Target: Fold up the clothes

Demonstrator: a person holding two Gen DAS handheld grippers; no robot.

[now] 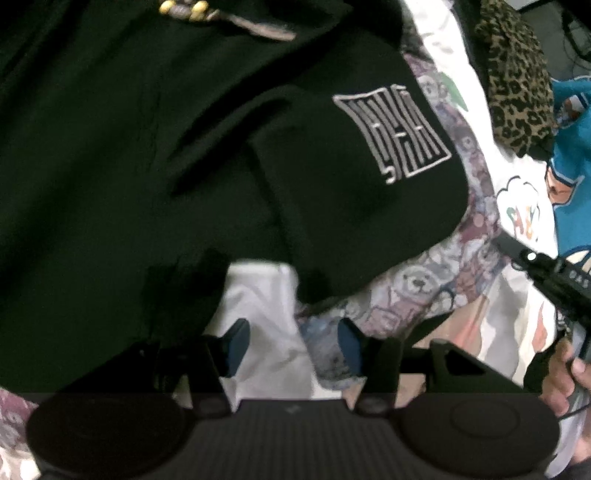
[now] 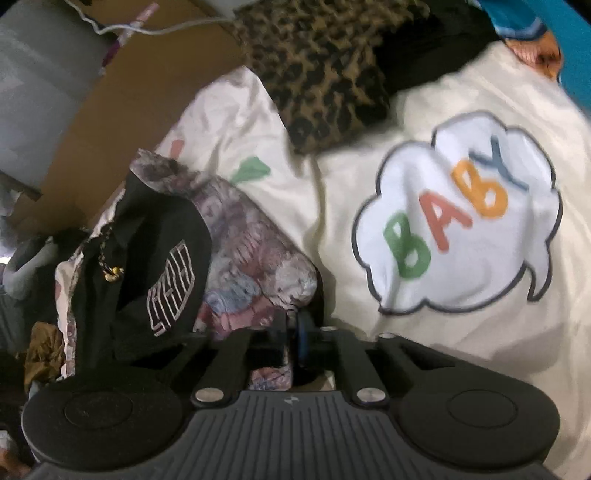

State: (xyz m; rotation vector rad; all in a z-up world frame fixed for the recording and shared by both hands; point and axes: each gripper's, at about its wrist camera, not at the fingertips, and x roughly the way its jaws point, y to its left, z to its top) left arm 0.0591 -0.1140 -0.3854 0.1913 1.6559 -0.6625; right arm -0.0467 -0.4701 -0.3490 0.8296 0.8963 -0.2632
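While the left gripper [image 1: 293, 347] points steeply down with its blue-padded fingers apart, nothing is clamped between them; white fabric and the edge of a bear-print cloth [image 1: 417, 291] show through the gap. Filling the upper left and centre of the left wrist view is a black garment [image 1: 155, 140], rumpled, with a pale line-drawn logo [image 1: 393, 134] at centre right and a cord with yellow beads [image 1: 184, 9] at the top edge. The garment lies on the bear-print cloth, which peeks out along its lower right edge. At the right edge of that view, a hand [image 1: 561, 376] holds the other tool's black body. In the right wrist view, the right gripper [image 2: 293, 332] sits at lower centre with its fingers drawn together; they meet at the edge of the bear-print cloth, but whether they pinch it cannot be told. The black garment appears at the left of this view, draped over the same cloth. To the right spreads a cream sheet [image 2: 369, 177] printed with a cloud reading "BABY" [image 2: 454, 218]. A leopard-print item [image 2: 321, 70] lies at top centre, and blue fabric [image 2: 517, 18] shows in the upper right corner.
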